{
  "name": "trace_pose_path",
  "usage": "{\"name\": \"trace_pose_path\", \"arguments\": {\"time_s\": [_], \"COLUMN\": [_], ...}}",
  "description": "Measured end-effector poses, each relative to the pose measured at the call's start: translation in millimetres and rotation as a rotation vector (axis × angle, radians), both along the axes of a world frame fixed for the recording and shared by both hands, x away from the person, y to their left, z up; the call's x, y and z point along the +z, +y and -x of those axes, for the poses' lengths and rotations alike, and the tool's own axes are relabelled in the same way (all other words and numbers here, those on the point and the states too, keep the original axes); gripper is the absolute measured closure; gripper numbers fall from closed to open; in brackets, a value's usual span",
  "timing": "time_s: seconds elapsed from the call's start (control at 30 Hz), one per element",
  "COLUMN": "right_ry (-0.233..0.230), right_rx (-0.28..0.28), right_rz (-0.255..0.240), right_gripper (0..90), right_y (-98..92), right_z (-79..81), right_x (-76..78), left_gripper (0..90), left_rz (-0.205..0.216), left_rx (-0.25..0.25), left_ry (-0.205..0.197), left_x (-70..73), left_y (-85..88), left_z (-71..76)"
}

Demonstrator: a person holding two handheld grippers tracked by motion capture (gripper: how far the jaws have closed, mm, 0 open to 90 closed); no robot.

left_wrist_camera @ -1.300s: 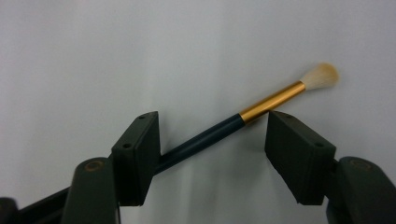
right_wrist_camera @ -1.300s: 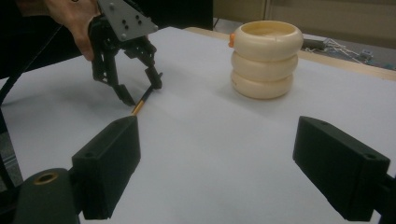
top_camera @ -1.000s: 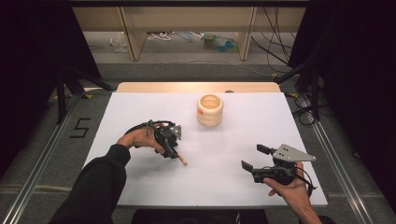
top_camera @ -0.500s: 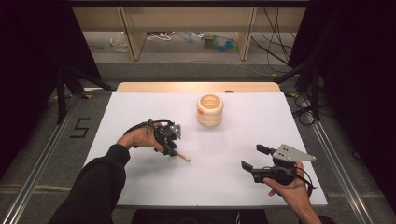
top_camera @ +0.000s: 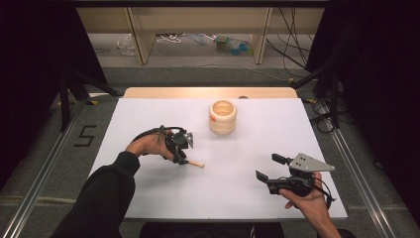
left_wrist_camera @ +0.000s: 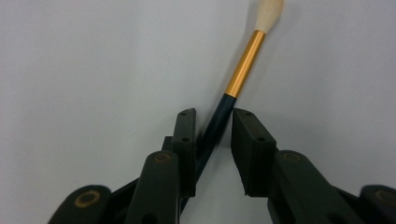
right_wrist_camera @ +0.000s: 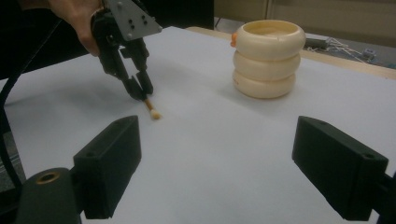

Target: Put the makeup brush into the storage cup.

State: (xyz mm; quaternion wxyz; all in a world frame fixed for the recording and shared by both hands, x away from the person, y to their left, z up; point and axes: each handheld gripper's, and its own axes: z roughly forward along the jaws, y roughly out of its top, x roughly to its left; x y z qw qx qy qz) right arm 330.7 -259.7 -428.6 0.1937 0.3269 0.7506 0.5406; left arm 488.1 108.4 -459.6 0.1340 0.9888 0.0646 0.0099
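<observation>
A paintbrush (left_wrist_camera: 245,63) with a dark handle, gold ferrule and pale bristles lies on the white table (top_camera: 148,124). My left gripper (left_wrist_camera: 212,112) points down over its handle, which runs slantwise between the two pads. The jaws have just been closing and still stand wider than the handle. From the high view the bristle end (top_camera: 196,164) pokes out to the right of the left gripper (top_camera: 181,159). My right gripper (top_camera: 270,167) rests near the front right, wide open with nothing between its pads (right_wrist_camera: 109,163).
A cream pot (top_camera: 222,117) of stacked rings stands upright at the back middle of the table, also seen in the right gripper view as the pot (right_wrist_camera: 267,58). A wooden shelf unit (top_camera: 198,25) and cables lie on the floor beyond.
The left gripper's jaws have narrowed around the brush handle. Both hands and the brush have stayed where they were.
</observation>
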Motion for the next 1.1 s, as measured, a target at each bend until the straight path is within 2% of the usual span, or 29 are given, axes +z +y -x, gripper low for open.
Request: {"name": "trace_pose_path", "arguments": {"time_s": [0.13,0.2,0.27,0.33,0.37,0.4,0.53,0.57,0.6,0.67,0.73,0.8,0.87,0.9,1.1], "right_ry": [0.002,0.008,-0.001,0.024,-0.002,0.023,0.023,-0.004,0.023,0.017,0.017,0.041,0.019,0.041,0.040], "right_rx": [0.002,0.003,0.003,0.012,0.008,0.011,0.010,0.005,0.011,0.001,0.002,0.004,0.000,0.004,0.003], "right_rz": [0.000,0.000,-0.001,-0.011,-0.002,-0.010,-0.009,0.000,-0.010,0.032,0.032,0.030,0.033,0.029,0.030], "right_gripper": [16.5,16.5,16.5,16.5,16.5,16.5,16.5,16.5,16.5,16.6,16.6,16.6,16.7,16.6,16.6], "right_y": [0.0,-0.1,0.1,1.0,0.5,1.1,0.8,0.2,1.1,-1.4,-1.4,-1.3,-1.6,-1.4,-1.5], "right_z": [0.0,0.3,-0.1,1.3,0.2,1.4,1.3,0.3,1.4,1.9,1.9,2.9,2.0,2.9,2.7], "right_x": [0.1,0.3,-0.2,0.2,0.1,0.2,0.2,0.2,0.2,2.1,2.1,2.5,2.2,2.5,2.4], "left_gripper": [73.4,77.5,79.3,80.5,81.2,81.8,82.6,82.6,82.7,82.7,82.7,82.8,82.8,82.9,83.0], "left_rz": [-0.018,-0.037,-0.047,-0.059,-0.065,-0.069,-0.086,-0.088,-0.090,-0.095,-0.100,-0.106,-0.104,-0.105,-0.095], "left_rx": [-0.005,-0.008,0.000,-0.001,-0.003,0.001,0.015,0.017,0.020,0.011,0.023,0.024,0.024,0.029,0.050], "left_ry": [0.002,0.005,0.020,0.017,0.017,0.016,0.014,0.013,0.018,0.014,0.022,0.020,0.018,0.020,0.015], "left_x": [0.5,1.0,1.0,1.4,1.4,1.5,2.1,2.1,1.8,1.9,2.1,2.5,2.4,2.5,4.4], "left_y": [-1.7,-3.3,-4.8,-6.3,-6.9,-7.6,-9.8,-10.3,-10.8,-11.4,-11.9,-12.5,-12.6,-12.2,-9.1], "left_z": [-0.6,-0.8,-0.8,-1.3,-1.3,-1.2,-1.6,-1.2,-0.1,-0.1,-0.6,-1.1,-0.7,-0.6,-1.7]}}
